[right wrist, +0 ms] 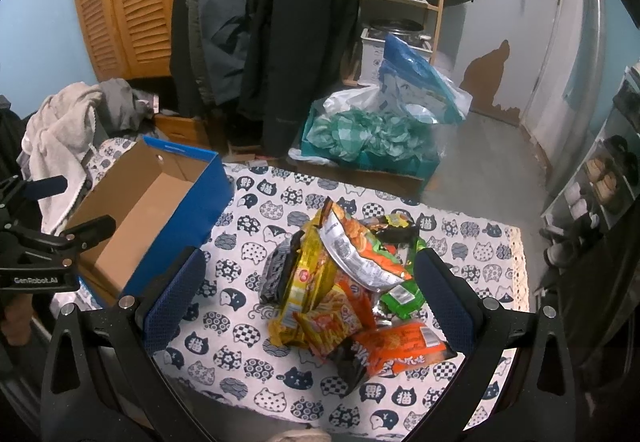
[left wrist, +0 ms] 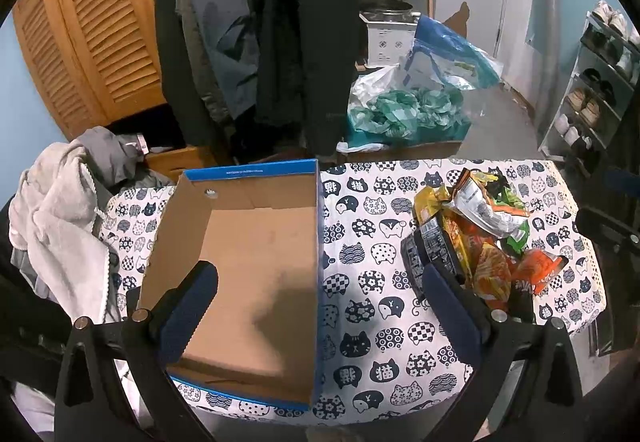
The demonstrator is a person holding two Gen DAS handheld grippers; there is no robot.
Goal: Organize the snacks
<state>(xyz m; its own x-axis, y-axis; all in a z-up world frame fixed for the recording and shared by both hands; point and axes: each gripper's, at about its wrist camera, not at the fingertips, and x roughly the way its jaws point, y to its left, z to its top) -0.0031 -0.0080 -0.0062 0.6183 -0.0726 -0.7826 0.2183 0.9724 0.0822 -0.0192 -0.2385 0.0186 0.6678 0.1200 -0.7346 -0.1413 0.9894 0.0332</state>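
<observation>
An empty blue cardboard box (left wrist: 248,274) (right wrist: 160,209) with a brown inside lies on the cat-print tablecloth (left wrist: 368,294) (right wrist: 240,354). To its right lies a heap of snack packets (left wrist: 476,238) (right wrist: 352,286): yellow, orange, green, silver and black bags. My left gripper (left wrist: 320,282) hovers open above the box's right wall, with nothing between its fingers. My right gripper (right wrist: 308,270) is open above the snack heap, its fingers to either side of it and apart from it. The left gripper (right wrist: 60,234) also shows at the left edge of the right wrist view.
Coats (left wrist: 256,21) hang behind the table beside a wooden louvred door (left wrist: 92,41). A grey towel and clothes (left wrist: 60,222) are piled at the table's left end. Plastic bags in a carton (left wrist: 404,105) sit on the floor beyond. A shoe rack (left wrist: 592,81) stands at right.
</observation>
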